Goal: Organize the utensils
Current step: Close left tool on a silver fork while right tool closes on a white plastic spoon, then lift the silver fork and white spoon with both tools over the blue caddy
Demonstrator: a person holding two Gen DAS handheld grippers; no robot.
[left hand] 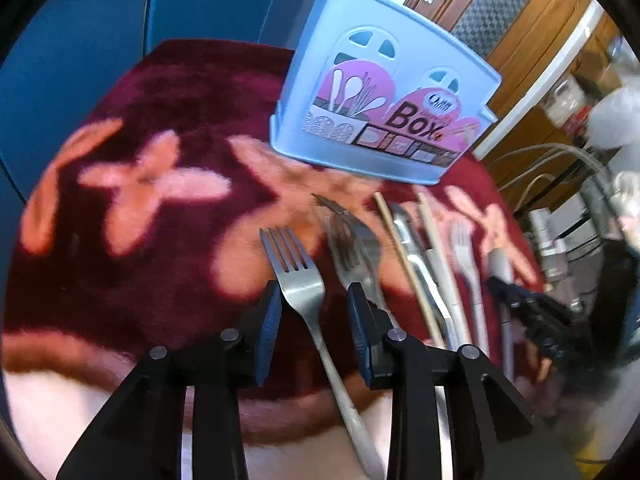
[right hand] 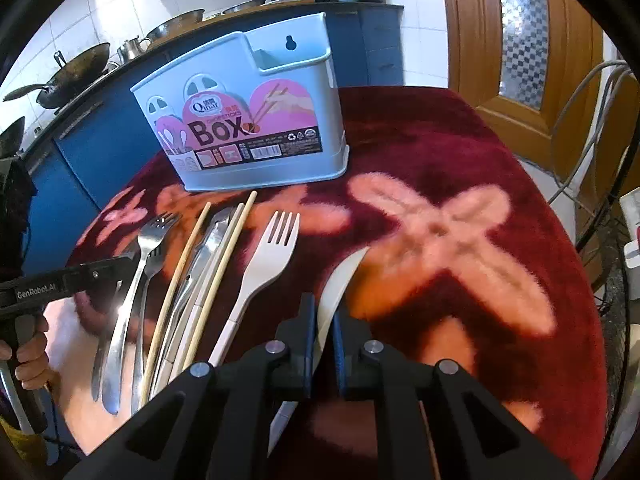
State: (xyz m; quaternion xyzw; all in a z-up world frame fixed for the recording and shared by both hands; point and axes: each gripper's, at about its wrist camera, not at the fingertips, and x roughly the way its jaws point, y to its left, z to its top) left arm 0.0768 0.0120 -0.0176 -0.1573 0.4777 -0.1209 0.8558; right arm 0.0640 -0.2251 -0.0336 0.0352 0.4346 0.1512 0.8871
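Right wrist view: your right tongs [right hand: 323, 322] pinch cream knife [right hand: 340, 280] above bench [right hand: 520, 152]; left tongs [left hand: 314, 312] straddle steel fork [left hand: 302, 280], not pressing. Lift knife steady, aim for blue box [right hand: 248, 120].

cloth [right hand: 460, 152]: deep maroon, fuzzy, with big salmon-pink cross-shaped flowers all over
utensil box [right hand: 256, 120]: pale blue plastic, pink label with "BOX" in dark brown letters
metal forks [right hand: 140, 264]: shiny silver
plastic fork [right hand: 272, 252]: off-white
chopsticks [right hand: 224, 264]: light tan wood
knife [right hand: 340, 284]: cream blade
right gripper [right hand: 323, 320]: black frame, blue pads
left gripper [left hand: 314, 316]: same black with blue pads
cabinets [right hand: 100, 140]: solid blue
door [right hand: 560, 40]: orange-brown wood, frosted checkered glass
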